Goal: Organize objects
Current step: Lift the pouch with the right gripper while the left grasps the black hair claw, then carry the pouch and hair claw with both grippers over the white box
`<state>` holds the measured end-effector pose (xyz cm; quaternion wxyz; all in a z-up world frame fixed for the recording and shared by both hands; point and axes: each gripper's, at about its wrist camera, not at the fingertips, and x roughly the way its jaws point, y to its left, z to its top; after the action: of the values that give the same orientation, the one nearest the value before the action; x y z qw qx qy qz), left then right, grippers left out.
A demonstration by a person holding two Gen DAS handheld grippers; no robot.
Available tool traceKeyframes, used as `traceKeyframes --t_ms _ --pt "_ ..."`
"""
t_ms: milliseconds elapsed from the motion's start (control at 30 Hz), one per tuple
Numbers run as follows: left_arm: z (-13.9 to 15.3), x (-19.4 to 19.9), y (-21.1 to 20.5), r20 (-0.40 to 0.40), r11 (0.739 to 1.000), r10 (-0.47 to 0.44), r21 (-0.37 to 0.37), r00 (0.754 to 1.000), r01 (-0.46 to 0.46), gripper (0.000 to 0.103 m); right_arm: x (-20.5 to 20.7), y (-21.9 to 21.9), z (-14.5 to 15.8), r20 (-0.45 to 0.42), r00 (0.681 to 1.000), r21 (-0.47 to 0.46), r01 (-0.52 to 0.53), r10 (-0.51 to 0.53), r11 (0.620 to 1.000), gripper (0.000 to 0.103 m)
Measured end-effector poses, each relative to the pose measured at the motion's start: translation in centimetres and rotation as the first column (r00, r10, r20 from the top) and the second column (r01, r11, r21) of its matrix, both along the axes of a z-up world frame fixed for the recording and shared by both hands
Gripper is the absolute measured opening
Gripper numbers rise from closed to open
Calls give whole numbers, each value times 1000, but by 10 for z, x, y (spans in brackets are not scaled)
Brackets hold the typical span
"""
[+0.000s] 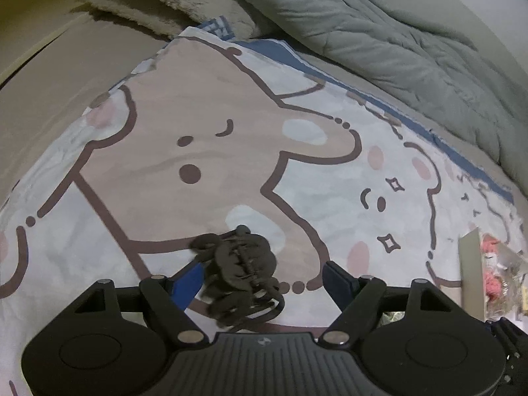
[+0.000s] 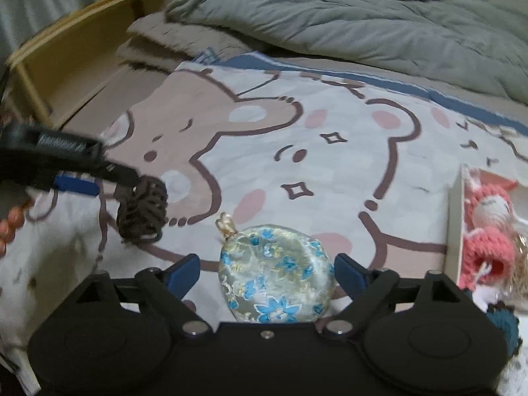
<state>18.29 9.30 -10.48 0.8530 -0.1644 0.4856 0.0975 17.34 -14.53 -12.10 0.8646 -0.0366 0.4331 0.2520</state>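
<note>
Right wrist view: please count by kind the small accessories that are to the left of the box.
Brown ruffled hair tie: 1
Round floral pouch: 1
Orange bead string: 1
Total: 3

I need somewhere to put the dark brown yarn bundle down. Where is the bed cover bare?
Bare: the cartoon-print cover between the floral round pouch and the grey duvet. Crowded: the right edge, where the box of pink knitted items sits.

A bed with a cartoon-bear sheet (image 2: pixel 297 138), a rumpled grey quilt (image 2: pixel 330 16) and a wooden frame (image 2: pixel 66 43), dimly lit.
</note>
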Motion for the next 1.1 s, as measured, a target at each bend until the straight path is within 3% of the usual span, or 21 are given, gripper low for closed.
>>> traceKeyframes --t_ms 200,267,467,633,867,967,1100 --pt "-12 9 -9 -40 996 12 86 999 -9 79 2 11 -18 -12 999 -73 -52 51 996 94" --pt "-14 10 -8 -41 994 25 104 999 -20 64 4 15 -23 -11 999 -96 -52 52 994 95" --pt "-18 11 5 -59 998 44 53 997 -41 47 12 17 -32 -1 1000 -148 -28 28 989 96" --pt "-14 8 9 -50 999 19 34 999 -18 46 17 13 -31 7 999 -145 -34 35 989 99" --pt "-8 6 8 -36 996 -77 45 996 78 46 17 17 -43 -34 991 -172 -132 128 976 100" --pt "-7 4 8 -37 993 -98 55 995 100 46 17 19 -44 -36 988 -187 -155 151 970 89" --pt "-4 1 10 -27 993 -101 54 994 103 46 17 20 -40 -46 989 -174 -147 141 974 86"
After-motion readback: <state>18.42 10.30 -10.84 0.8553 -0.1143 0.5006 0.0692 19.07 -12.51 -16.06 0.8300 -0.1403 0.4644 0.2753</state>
